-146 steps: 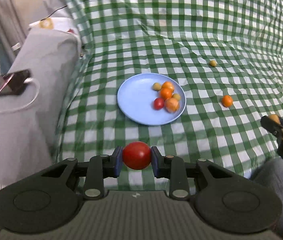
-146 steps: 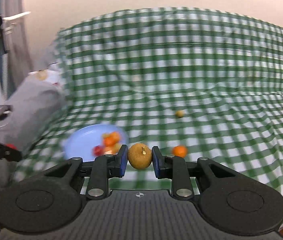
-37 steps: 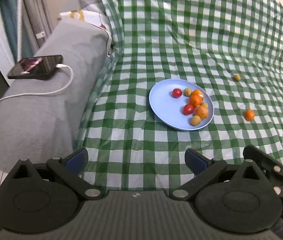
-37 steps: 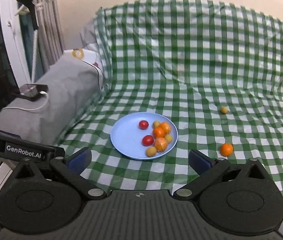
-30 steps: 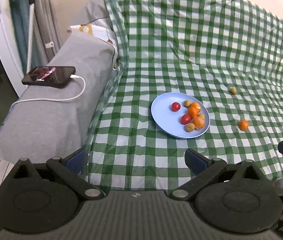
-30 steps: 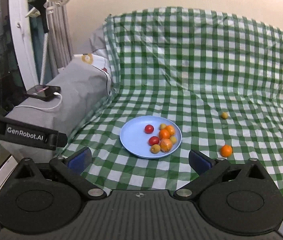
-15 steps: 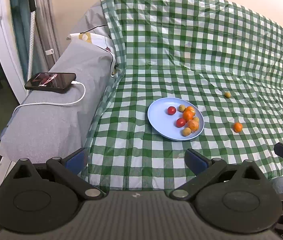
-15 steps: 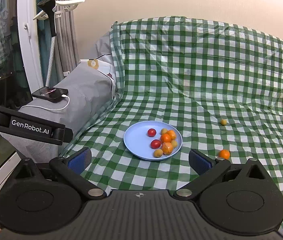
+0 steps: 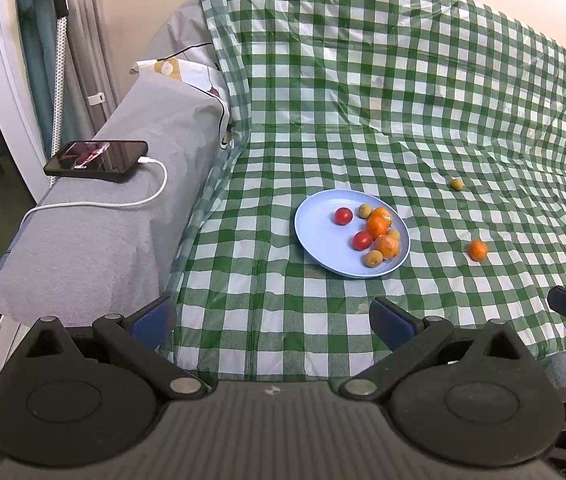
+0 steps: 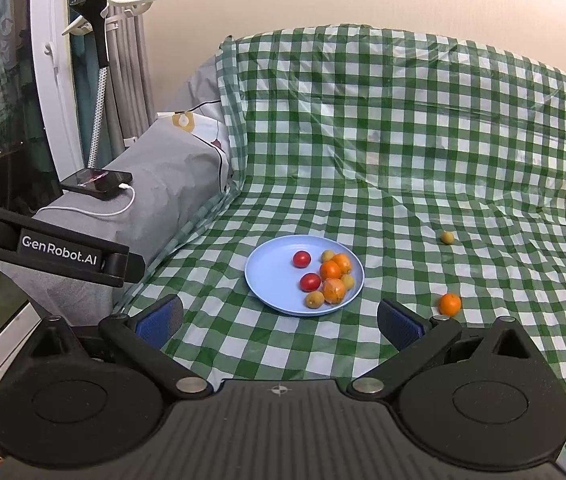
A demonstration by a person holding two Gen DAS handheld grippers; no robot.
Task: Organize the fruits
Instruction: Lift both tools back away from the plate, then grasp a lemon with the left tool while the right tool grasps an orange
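Left wrist view: the left claw (image 9: 271, 318) fills the bottom of the frame with its fingers spread wide apart and nothing between them. Just right of centre, a light blue plate (image 9: 317, 236) sits on the green-and-white checked cloth (image 9: 363, 120). On the plate lie two red tomatoes, one (image 9: 343, 216) toward the upper left and one (image 9: 362, 240) below it, beside a cluster of oranges (image 9: 377, 226) and small yellow-brown fruits (image 9: 373, 258). Off the plate, a lone orange (image 9: 477, 250) lies to its right, and a small yellow-brown fruit (image 9: 456, 184) lies further up and right. At the left of the frame, a phone (image 9: 97, 160) with a white cable (image 9: 123, 202) rests on a grey armrest (image 9: 123, 208).

Right wrist view: the right claw (image 10: 279, 322) is likewise wide apart and empty, with the plate (image 10: 271, 280) centred above it and the lone orange (image 10: 449, 304) just above its right finger.
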